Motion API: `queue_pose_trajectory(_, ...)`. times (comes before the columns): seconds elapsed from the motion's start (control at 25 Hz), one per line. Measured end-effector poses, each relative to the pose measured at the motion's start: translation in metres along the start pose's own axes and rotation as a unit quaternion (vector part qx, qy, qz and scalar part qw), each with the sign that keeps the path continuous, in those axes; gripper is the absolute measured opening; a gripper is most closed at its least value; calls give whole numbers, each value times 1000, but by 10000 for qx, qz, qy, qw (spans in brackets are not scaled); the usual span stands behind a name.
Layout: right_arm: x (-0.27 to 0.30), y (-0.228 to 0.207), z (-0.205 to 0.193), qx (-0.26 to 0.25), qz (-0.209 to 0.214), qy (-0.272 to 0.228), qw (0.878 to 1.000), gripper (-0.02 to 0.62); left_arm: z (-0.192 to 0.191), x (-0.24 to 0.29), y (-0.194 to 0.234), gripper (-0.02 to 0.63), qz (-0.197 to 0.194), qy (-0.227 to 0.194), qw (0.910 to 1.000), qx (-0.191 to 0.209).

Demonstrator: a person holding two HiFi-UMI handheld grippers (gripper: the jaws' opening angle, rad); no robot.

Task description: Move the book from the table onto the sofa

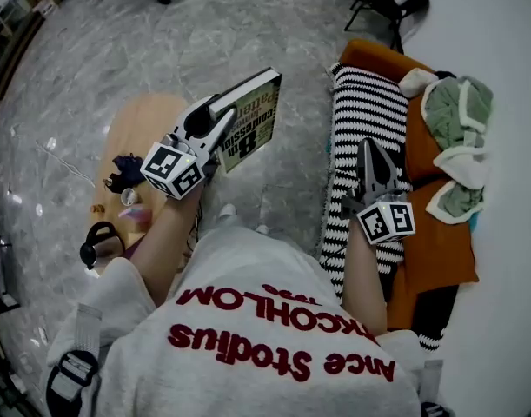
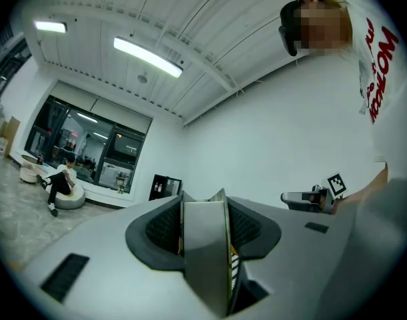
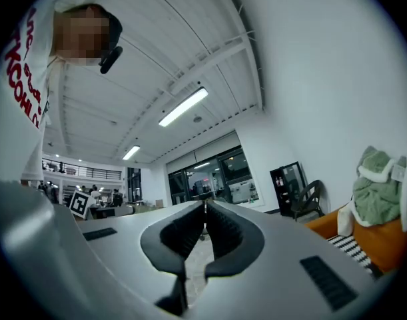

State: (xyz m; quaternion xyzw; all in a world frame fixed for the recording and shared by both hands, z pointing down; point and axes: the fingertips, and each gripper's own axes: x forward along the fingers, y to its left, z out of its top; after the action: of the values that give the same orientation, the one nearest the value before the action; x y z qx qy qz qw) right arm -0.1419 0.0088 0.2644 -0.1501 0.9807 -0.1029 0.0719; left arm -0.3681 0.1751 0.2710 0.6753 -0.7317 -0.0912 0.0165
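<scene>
The left gripper (image 1: 220,115) is clamping the book (image 1: 252,115) by one edge, its jaws standing partway apart with the pads pressing on the covers; the book is hanging in the air over the floor, between the table (image 1: 148,115) and the sofa (image 1: 439,233), touching neither. The right gripper (image 1: 368,150) is hovering over the striped blanket (image 1: 361,111), jaws closed together and holding nothing.

The step in hand looks to be carrying the book across to the sofa. Most of the book is sticking out beyond the pads, so it is likely wanting a firm, level carry; a quick swing could be working it loose. The flat blanket is offering a better landing than the heaped green cloth (image 1: 456,120); lowering the book until it is lying flat before opening, with the right gripper drawing aside, seems wise.
</scene>
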Motion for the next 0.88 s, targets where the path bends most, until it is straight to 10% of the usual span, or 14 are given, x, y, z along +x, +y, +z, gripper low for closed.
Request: queue_pose_trajectory(0.88, -118, -86, 40, -43, -1564, -494, 9864, 29, -12, 126, -128, 176, -1728, 151, 9848, -111)
